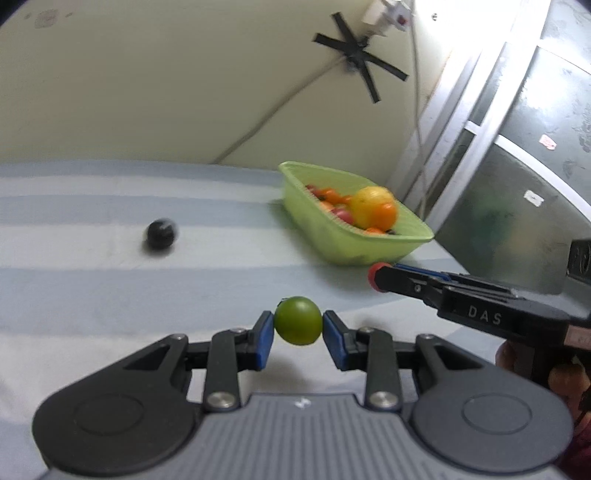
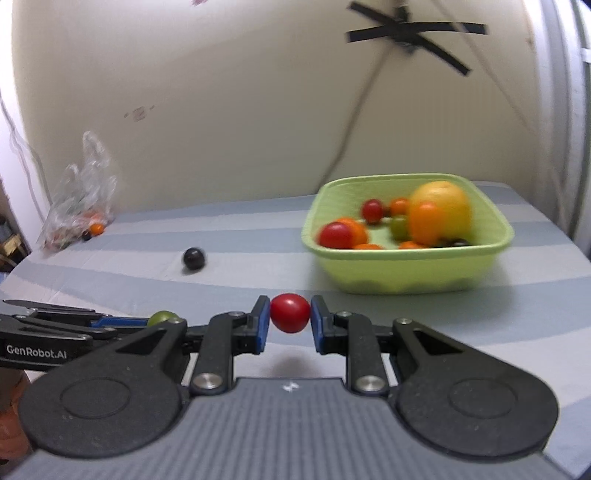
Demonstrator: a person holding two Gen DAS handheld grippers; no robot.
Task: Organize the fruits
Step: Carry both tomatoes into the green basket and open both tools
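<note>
My left gripper is shut on a small green fruit and holds it above the striped cloth. My right gripper is shut on a small red fruit, also above the cloth. In the left wrist view the right gripper reaches in from the right with the red fruit at its tip. A light green basket ahead and to the right holds a large yellow fruit and several small red and orange fruits. A dark round fruit lies loose on the cloth to the left.
A clear plastic bag with small fruits lies at the far left by the wall. The striped cloth covers the table. A wall with taped cables stands behind. A metal-framed glass panel is on the right.
</note>
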